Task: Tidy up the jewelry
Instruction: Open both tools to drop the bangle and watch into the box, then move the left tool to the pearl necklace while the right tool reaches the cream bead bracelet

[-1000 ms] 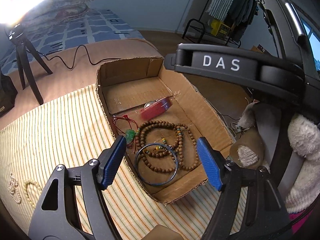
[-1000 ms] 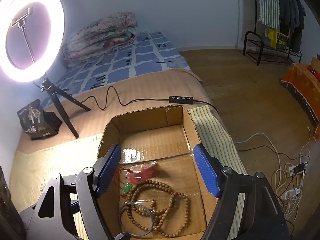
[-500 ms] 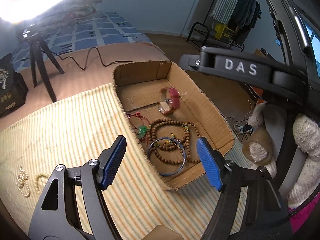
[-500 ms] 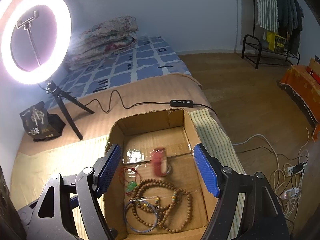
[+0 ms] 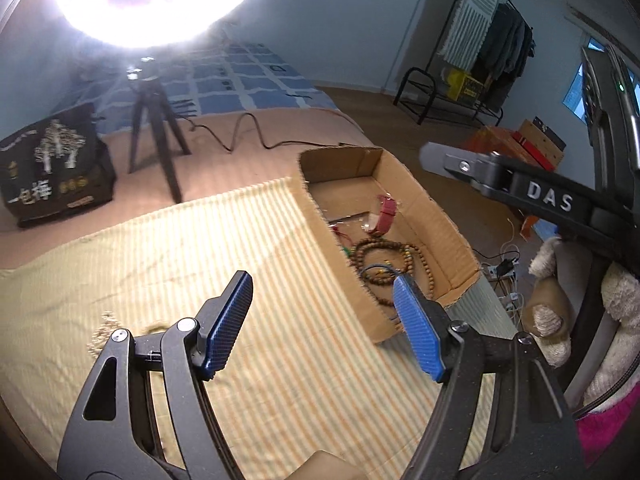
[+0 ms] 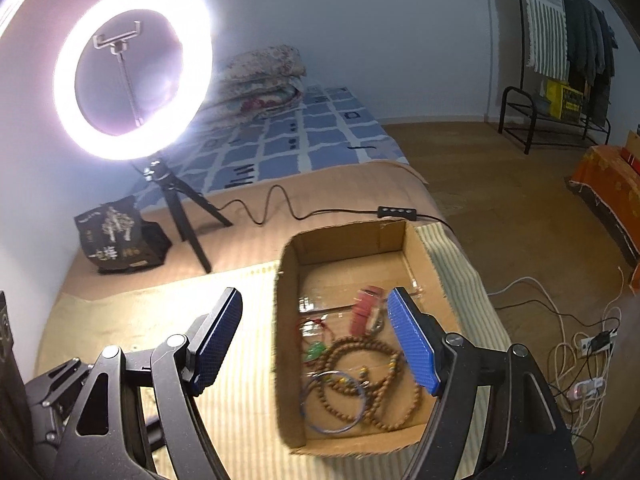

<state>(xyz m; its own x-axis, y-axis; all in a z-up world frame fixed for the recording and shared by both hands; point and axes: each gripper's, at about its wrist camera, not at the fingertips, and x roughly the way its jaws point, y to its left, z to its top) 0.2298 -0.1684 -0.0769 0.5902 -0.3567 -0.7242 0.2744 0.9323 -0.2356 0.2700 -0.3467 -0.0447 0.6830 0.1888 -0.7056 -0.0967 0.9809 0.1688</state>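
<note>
A cardboard box [image 5: 320, 220] [image 6: 286, 360] stands on a striped cloth [image 5: 248, 240]. Inside it lie a red bracelet [image 5: 386, 210] [image 6: 364, 306], a long string of wooden beads [image 5: 384, 248] [image 6: 348, 346], a thin blue bangle [image 5: 376, 268] [image 6: 332, 427] and a green pendant [image 6: 316, 350] on a red cord. Pale bead pieces [image 5: 102, 330] lie on the cloth by my left gripper's left finger. My left gripper [image 5: 320, 284] hovers open and empty over the cloth, left of the box. My right gripper [image 6: 314, 298] is open and empty above the box's near left wall.
A lit ring light on a black tripod [image 6: 184, 216] and a black bag [image 6: 116, 236] stand behind the cloth. Its cable and switch [image 6: 396, 212] run past the box's far end. The bed's edge drops to a floor with cables [image 6: 580, 360]. A plush toy [image 5: 556, 304] sits right.
Both grippers have pulled back and risen, the left one sliding leftward away from the box. The red bracelet has shifted inside the box and turned on edge. Both stay open.
</note>
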